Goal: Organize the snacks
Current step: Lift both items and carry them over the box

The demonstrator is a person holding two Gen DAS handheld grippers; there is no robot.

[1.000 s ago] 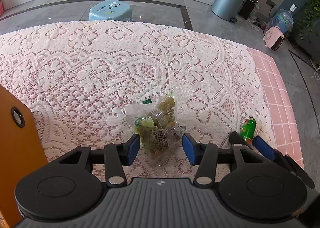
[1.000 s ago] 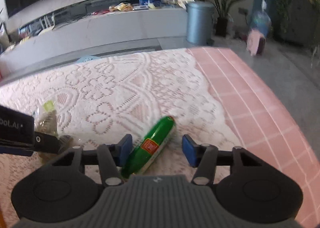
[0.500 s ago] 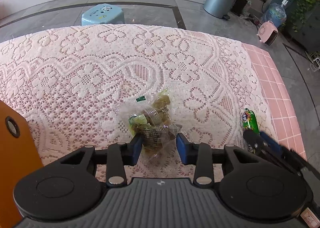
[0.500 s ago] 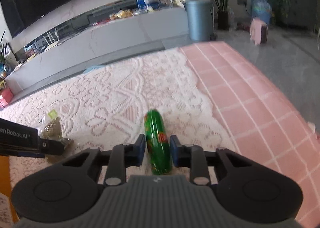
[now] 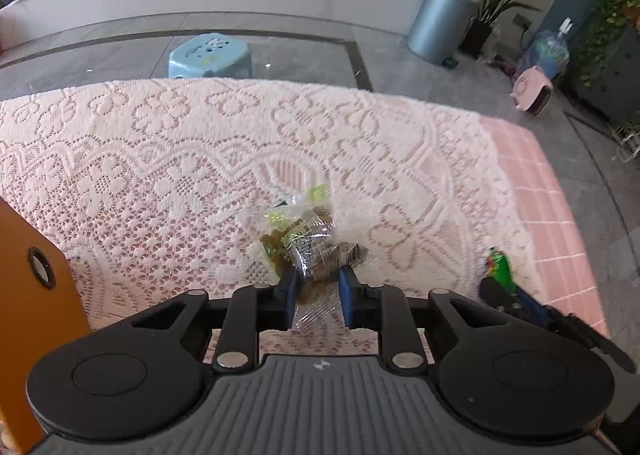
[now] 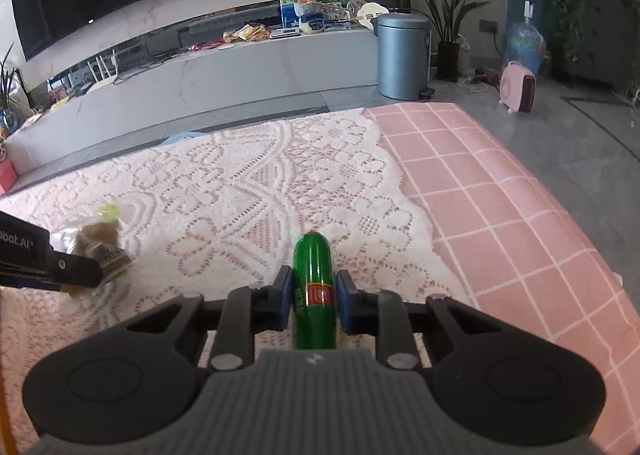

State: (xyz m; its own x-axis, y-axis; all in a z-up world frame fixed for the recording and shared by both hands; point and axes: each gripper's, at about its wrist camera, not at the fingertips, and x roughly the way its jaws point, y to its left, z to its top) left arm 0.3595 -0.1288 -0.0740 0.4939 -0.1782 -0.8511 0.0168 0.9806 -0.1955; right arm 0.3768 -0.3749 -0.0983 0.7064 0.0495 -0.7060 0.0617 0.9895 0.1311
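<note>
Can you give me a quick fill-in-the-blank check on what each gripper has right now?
1. The right gripper is shut on a ____ sausage-shaped snack with a red label.
2. The left gripper, its jaws closing, has a ____ plastic snack bag between its pads.
3. Both snacks sit on a white ____ cloth over a pink checked cover.
4. Far behind the table stands a grey ____ bin.

Missing words: green; clear; lace; pedal

Closing left gripper (image 5: 317,293) around snack bag (image 5: 306,243)
</note>
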